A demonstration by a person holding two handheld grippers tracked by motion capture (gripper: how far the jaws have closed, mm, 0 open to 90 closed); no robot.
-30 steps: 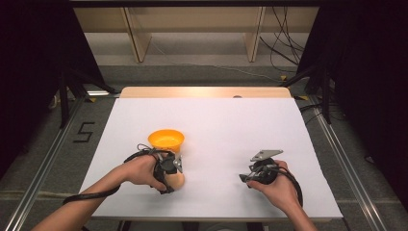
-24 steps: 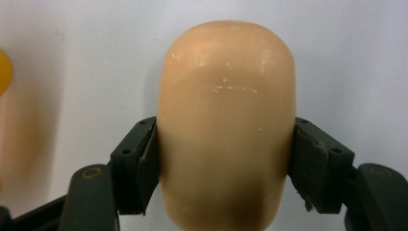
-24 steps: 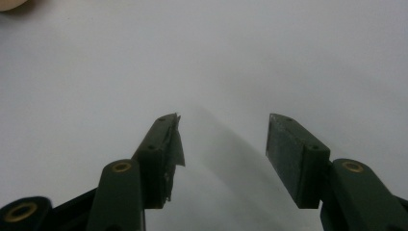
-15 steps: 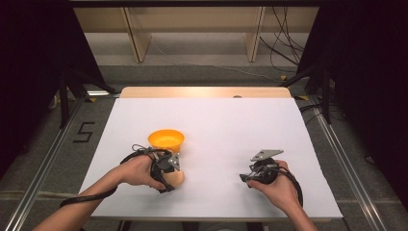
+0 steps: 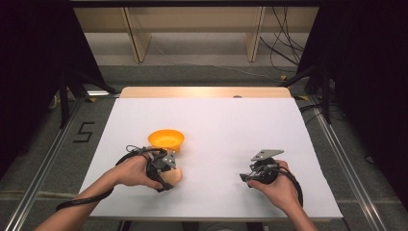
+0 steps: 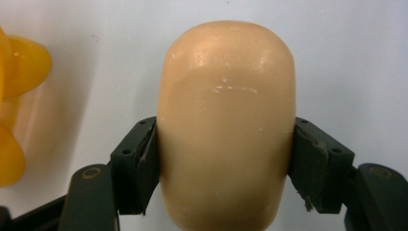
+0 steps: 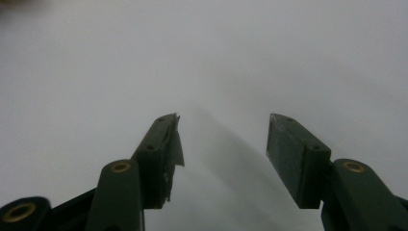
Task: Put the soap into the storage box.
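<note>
Two grippers are working here: the left gripper point(image 6: 225, 159) at 7 o'clock, the right gripper point(image 5: 246, 176) at 5. One peach-coloured block point(image 6: 226, 125) and one orange bowl point(image 5: 166, 139) are sitting on one white table point(image 5: 231, 125).

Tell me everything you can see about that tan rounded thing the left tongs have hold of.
The tan rounded object is a smooth, glossy, peach-coloured oblong with a domed end, like soap or plastic, with faint scuffs. The left tongs clamp it, one black jaw against each side. It sits low over the white table, just on the person's side of the orange bowl; whether it touches the table is unclear.
</note>
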